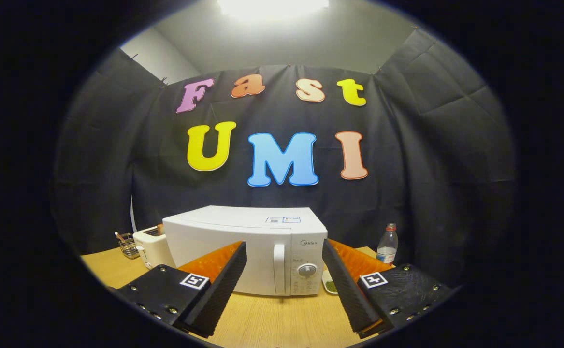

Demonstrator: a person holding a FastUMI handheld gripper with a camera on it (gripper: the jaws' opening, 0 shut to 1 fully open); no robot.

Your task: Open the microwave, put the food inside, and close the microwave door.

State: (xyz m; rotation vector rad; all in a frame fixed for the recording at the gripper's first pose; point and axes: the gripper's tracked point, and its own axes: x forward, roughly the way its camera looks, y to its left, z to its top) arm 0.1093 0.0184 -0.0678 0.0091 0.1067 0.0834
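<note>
The gripper (286, 285) hangs above the near part of the table (272, 319), level and pointing toward its far edge. Its two fingers (219, 290) are spread wide apart, with nothing held between them and neither one touching anything. Each finger angles slightly outward from its mounting plate, and the ribbed inner faces turn toward each other across the gap.
</note>
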